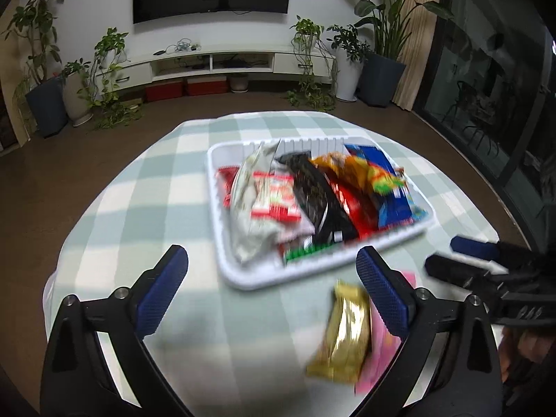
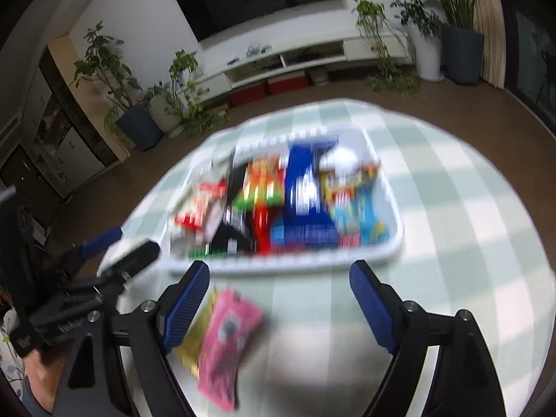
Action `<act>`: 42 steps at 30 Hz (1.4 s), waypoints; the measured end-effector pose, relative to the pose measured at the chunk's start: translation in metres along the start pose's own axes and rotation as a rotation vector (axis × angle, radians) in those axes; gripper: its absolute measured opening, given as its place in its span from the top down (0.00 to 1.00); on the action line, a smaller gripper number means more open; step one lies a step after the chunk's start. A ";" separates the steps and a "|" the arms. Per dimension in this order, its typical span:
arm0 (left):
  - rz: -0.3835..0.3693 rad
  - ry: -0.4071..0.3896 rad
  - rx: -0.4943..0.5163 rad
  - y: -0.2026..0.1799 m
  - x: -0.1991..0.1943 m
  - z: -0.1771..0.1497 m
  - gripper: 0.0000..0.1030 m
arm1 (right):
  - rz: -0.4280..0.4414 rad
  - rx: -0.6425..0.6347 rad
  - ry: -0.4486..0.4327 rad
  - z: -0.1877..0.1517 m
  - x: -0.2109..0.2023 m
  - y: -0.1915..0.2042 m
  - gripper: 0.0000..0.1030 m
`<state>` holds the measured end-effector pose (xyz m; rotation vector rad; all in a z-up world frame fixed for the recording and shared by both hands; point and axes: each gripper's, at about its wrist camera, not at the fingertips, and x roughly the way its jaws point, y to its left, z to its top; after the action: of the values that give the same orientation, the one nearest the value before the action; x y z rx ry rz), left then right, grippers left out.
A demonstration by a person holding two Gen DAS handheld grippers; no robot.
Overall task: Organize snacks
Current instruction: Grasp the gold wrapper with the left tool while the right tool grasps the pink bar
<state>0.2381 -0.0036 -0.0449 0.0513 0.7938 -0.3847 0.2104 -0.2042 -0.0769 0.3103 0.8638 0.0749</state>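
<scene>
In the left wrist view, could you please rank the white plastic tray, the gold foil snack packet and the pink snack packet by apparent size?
1. White plastic tray, clearly largest, though farther away.
2. Gold foil snack packet.
3. Pink snack packet, unsure: the gold packet and a hand-held gripper finger hide much of it, so these two may be alike.

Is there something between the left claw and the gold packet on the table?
Nothing visible. The left claw is open and empty above the checked cloth, and the gold packet lies bare just below its right finger, beside the pink packet, outside the white tray.
</scene>
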 end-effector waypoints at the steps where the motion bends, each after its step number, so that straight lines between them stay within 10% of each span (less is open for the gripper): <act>1: 0.001 -0.001 -0.008 0.000 -0.007 -0.007 0.04 | -0.001 -0.007 0.010 -0.006 0.001 0.003 0.18; 9: -0.019 0.023 -0.088 0.010 -0.045 -0.070 0.04 | -0.014 -0.117 0.101 -0.046 0.028 0.045 0.36; 21: -0.010 0.055 -0.048 -0.002 -0.043 -0.078 0.04 | -0.108 -0.150 0.141 -0.057 0.034 0.035 0.64; 42: 0.105 0.295 0.235 -0.069 0.041 -0.052 0.16 | -0.146 -0.127 0.107 -0.050 0.013 -0.010 0.56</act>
<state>0.2040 -0.0710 -0.1037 0.3746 1.0290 -0.3738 0.1806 -0.1992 -0.1194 0.1243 0.9806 0.0103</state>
